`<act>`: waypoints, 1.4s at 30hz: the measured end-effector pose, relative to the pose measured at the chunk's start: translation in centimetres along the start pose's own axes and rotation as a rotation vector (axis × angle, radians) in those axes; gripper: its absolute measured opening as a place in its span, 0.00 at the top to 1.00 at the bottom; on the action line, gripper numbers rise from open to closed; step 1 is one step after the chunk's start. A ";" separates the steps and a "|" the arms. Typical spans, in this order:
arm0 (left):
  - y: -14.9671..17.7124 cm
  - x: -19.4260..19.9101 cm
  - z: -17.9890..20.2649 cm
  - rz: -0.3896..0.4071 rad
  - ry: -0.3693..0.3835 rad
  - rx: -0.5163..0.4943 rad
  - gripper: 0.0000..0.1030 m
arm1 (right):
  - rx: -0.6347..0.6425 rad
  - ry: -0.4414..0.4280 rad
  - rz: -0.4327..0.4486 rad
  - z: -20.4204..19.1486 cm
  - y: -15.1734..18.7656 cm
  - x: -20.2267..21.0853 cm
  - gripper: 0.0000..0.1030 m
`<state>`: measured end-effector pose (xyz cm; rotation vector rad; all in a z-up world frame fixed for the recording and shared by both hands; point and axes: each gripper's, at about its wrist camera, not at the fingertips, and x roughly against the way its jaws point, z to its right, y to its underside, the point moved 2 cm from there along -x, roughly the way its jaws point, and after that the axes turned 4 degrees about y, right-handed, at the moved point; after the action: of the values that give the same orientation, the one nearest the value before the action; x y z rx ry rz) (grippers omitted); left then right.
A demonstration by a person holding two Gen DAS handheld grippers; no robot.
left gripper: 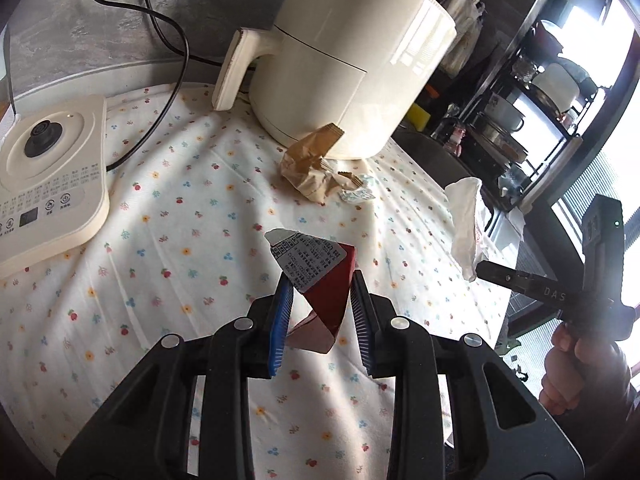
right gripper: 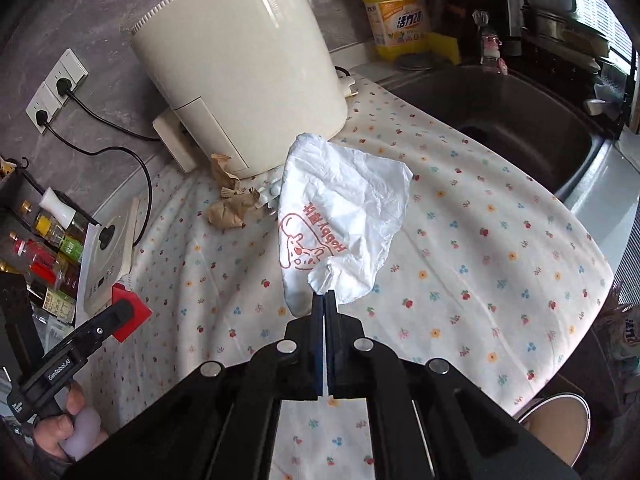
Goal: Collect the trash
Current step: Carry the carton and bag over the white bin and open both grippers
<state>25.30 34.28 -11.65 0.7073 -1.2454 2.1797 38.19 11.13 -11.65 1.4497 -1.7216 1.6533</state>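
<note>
My left gripper [left gripper: 322, 277] is shut on a folded red carton [left gripper: 330, 296] with a white printed label, held just above the flowered cloth [left gripper: 180, 264]. The right wrist view shows that same left gripper [right gripper: 122, 312] and red carton [right gripper: 134, 316] at the lower left. My right gripper [right gripper: 324, 295] is shut on the pinched neck of a white plastic bag [right gripper: 344, 216] with red print, which hangs in front of it. In the left wrist view the right gripper [left gripper: 480, 270] and bag [left gripper: 464, 220] are at the right. Crumpled brown paper [left gripper: 308, 164] [right gripper: 230, 208] and a small white wrapper [left gripper: 358, 191] lie by the air fryer.
A cream air fryer [left gripper: 352, 60] [right gripper: 240, 60] stands at the back of the cloth. A kettle base [left gripper: 48, 184] with its cable sits at the left. A dark sink [right gripper: 500, 120] and a yellow detergent bottle [right gripper: 396, 12] are at the right, and a brown cup [right gripper: 560, 424] is below the counter edge.
</note>
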 end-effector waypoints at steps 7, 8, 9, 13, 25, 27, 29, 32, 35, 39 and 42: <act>1.9 -0.7 5.2 -0.009 0.025 -0.039 0.72 | -0.020 0.013 0.010 4.8 2.9 3.7 0.98; 2.3 -0.8 6.1 -0.008 0.027 -0.045 0.72 | -0.025 0.015 0.009 5.6 3.3 4.2 0.98; 2.6 -0.8 7.0 -0.010 0.027 -0.047 0.72 | -0.028 0.016 0.007 6.3 3.6 4.7 0.98; 4.4 -0.7 10.8 -0.013 0.042 -0.057 0.72 | -0.036 0.015 0.016 9.2 4.9 7.1 0.98; 9.9 -1.9 20.5 -0.063 0.066 -0.111 0.71 | -0.063 0.021 0.030 17.3 8.9 12.8 0.98; 10.8 -2.0 22.0 -0.069 0.070 -0.121 0.71 | -0.070 0.019 0.031 18.5 9.6 13.6 0.98; 11.7 -2.1 23.4 -0.076 0.073 -0.131 0.71 | -0.078 0.020 0.031 19.7 10.4 14.2 0.98; 12.9 -2.3 25.1 -0.086 0.075 -0.140 0.71 | -0.090 0.021 0.026 21.4 11.5 15.0 0.98; 14.2 -2.6 26.7 -0.094 0.074 -0.141 0.71 | -0.100 0.024 0.014 23.2 12.7 15.5 0.98; 16.0 -3.2 28.4 -0.107 0.074 -0.129 0.71 | -0.103 0.030 -0.019 25.5 14.6 15.7 0.98; 17.3 -3.6 29.3 -0.115 0.068 -0.112 0.71 | -0.102 0.042 -0.059 27.3 15.9 14.9 0.98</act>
<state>21.61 0.23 -11.67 0.6381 -1.2498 2.0085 29.37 -22.45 -15.18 1.3956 -1.6972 1.5322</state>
